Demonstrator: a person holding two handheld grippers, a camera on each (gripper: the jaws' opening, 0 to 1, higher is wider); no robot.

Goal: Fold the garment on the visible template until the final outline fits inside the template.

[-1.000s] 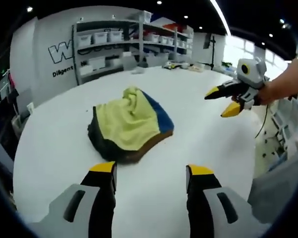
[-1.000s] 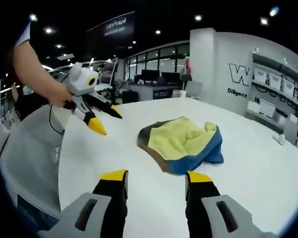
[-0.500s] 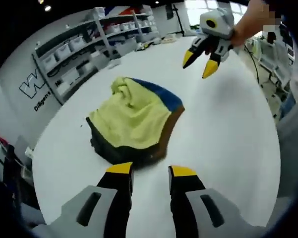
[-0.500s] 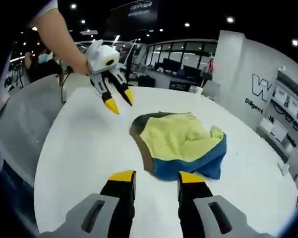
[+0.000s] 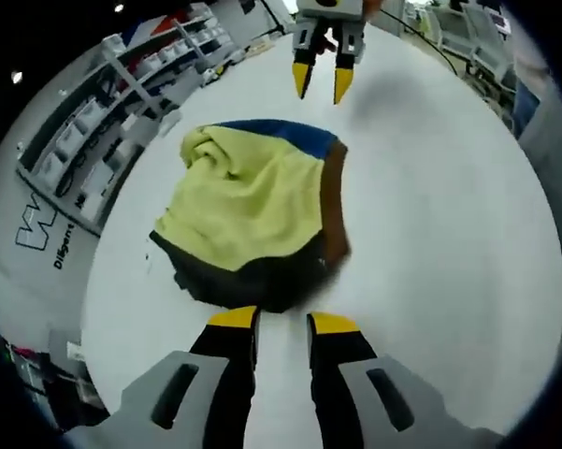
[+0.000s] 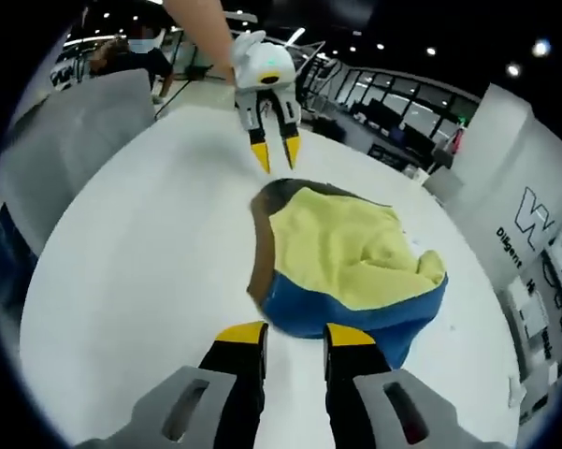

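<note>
A bunched garment (image 5: 252, 210), yellow-green on top with blue, brown and dark edges, lies on the round white table (image 5: 439, 243). My left gripper (image 5: 282, 323) hovers just short of its dark edge, jaws narrowly apart and holding nothing. Across the garment, the right gripper (image 5: 322, 84) points down at the blue edge with its yellow tips apart. In the right gripper view, the garment (image 6: 346, 262) has its blue edge nearest my right gripper (image 6: 295, 335), which is narrowly open and holds nothing. The left gripper (image 6: 274, 154) hangs over the far dark edge.
Shelves with white bins (image 5: 122, 94) and a lettered wall (image 5: 42, 234) stand beyond the table's edge. A person's arm (image 6: 201, 23) holds the left gripper. Grey cloth (image 6: 65, 122) hangs beside the table's left rim. Bare white tabletop (image 6: 122, 271) surrounds the garment.
Both grippers have moved in toward the garment from opposite sides and tilted downward. Each pair of jaws has narrowed from wide to a small gap. The garment has not moved.
</note>
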